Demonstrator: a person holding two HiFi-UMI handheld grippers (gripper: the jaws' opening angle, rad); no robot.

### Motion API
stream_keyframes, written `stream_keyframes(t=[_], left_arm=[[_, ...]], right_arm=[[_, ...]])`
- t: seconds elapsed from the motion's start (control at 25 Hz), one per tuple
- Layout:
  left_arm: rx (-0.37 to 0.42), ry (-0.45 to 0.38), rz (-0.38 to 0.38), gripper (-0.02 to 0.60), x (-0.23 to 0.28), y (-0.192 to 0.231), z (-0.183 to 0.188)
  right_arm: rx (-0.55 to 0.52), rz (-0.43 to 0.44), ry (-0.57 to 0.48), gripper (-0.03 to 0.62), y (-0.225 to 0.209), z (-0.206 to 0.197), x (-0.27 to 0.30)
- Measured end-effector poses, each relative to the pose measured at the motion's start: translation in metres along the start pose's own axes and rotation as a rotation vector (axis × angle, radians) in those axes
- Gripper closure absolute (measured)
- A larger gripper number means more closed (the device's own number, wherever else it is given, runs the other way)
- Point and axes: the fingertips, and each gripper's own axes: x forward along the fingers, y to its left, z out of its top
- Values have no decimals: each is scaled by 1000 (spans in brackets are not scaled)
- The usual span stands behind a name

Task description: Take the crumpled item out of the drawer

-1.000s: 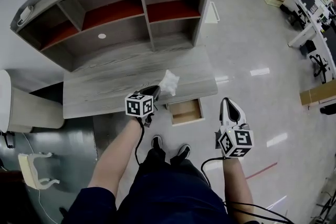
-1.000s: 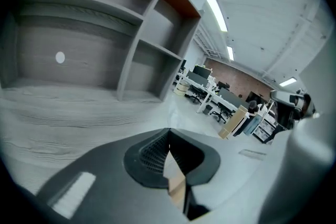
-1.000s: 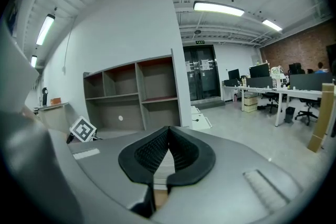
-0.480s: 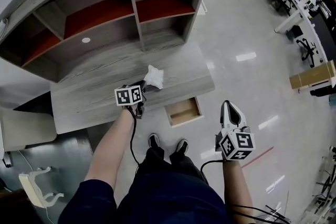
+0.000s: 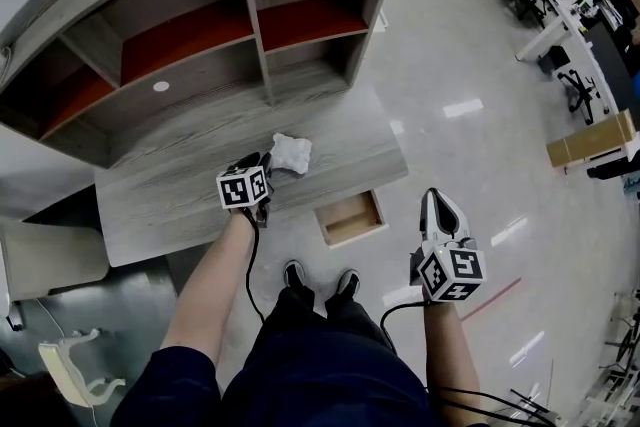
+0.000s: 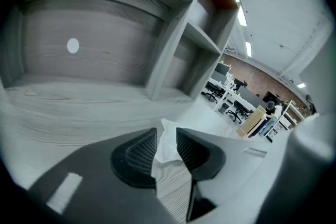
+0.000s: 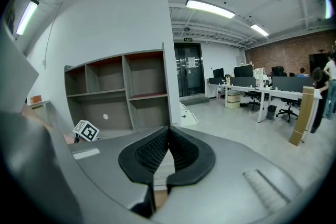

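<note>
**Nearly done: crumpled paper out of the drawer, resting on the desk**

Well, nearest me the right gripper (image 5: 436,200) hangs over the floor on a bent forearm. Its jaws are pressed together on nothing, idle and seemingly parked clear of the work. Just left of it and a little farther off, the drawer (image 5: 350,217) stands pulled out and bare inside. Beyond that, the left arm stretches forward over the desk (image 5: 170,190) edge. The left gripper (image 5: 264,162) is held low, its jaws a narrow slot apart and pinching the crumpled paper (image 5: 292,152) at their tips. The paper seems to rest on the desktop, probably ready for release. Farthest back stands the shelf unit (image 5: 200,35).
</note>
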Motion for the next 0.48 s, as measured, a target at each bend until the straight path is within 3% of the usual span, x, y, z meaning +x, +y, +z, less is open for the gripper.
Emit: stream_keyframes(t=[0.32,0.48], left_arm=[[75,-226,-21,493,-63,-42,85],[206,-370,-45,494,-112,-93,126]], right_arm=[[-16,43,-57,588,2,25,13],[-46,71,-102,588,5,46,15]])
